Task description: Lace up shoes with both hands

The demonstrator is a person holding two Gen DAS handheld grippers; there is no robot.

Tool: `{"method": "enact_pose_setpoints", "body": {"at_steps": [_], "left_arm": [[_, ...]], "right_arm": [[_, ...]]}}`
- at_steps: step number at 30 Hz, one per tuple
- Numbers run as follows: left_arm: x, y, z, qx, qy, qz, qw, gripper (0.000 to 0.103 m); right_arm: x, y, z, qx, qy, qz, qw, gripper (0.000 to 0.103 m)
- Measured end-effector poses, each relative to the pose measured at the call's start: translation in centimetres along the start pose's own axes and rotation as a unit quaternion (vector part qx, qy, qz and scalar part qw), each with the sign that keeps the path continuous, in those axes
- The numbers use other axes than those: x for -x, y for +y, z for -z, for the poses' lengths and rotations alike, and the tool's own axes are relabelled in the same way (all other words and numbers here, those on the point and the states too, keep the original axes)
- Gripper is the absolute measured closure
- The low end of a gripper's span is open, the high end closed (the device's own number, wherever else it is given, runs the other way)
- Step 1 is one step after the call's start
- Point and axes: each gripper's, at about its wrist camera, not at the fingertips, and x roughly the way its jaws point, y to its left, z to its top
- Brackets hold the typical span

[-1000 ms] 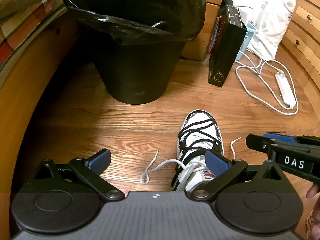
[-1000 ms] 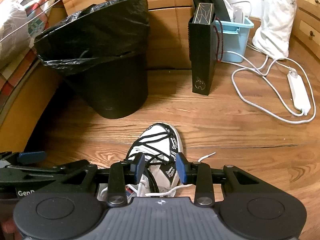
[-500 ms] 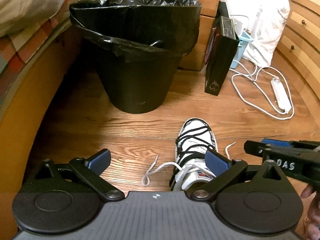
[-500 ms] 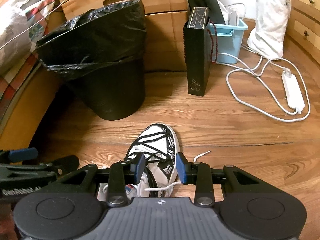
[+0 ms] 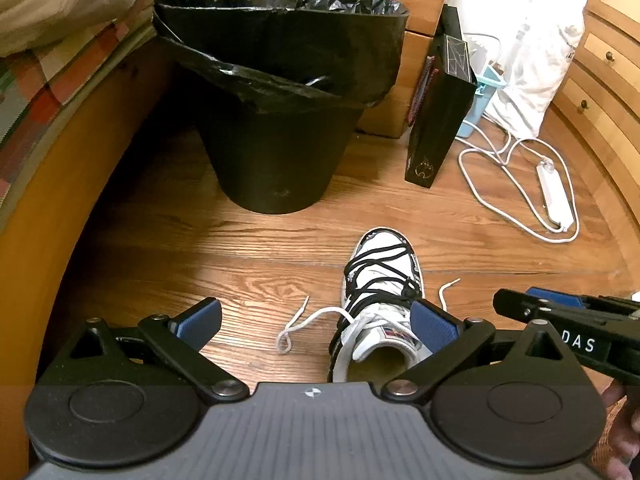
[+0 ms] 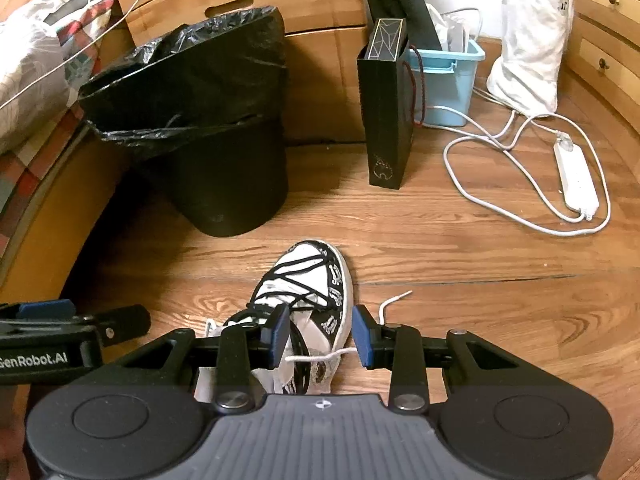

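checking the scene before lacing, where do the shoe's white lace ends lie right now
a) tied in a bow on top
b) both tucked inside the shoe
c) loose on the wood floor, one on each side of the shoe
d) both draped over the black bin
c: the shoe has one white lace end curled on the floor to its left and another on the floor to its right.
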Motion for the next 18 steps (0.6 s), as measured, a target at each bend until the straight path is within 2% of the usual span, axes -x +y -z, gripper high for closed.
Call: {"method": "enact_pose_setpoints", "body": {"at_steps": [3, 12, 18], "left_arm": [[0.3, 0.2, 0.1, 0.003, 0.004, -0.004, 1.0, 0.0], [2.5, 1.5, 0.3, 0.047, 0.012, 0.016, 0.9987, 0.0], [4.0, 1.5, 0.8, 0.039, 0.002, 0.015, 0.9991, 0.0]], "right_arm": [[0.5, 0.2, 0.2, -0.006, 0.002, -0.006, 1.0, 0.065], [3.1, 0.3, 1.0, -0.016, -0.003, -0.005, 1.0, 0.065], [4.3, 0.7, 1.3, -0.024, -0.004, -0.01, 1.0, 0.065]]}}
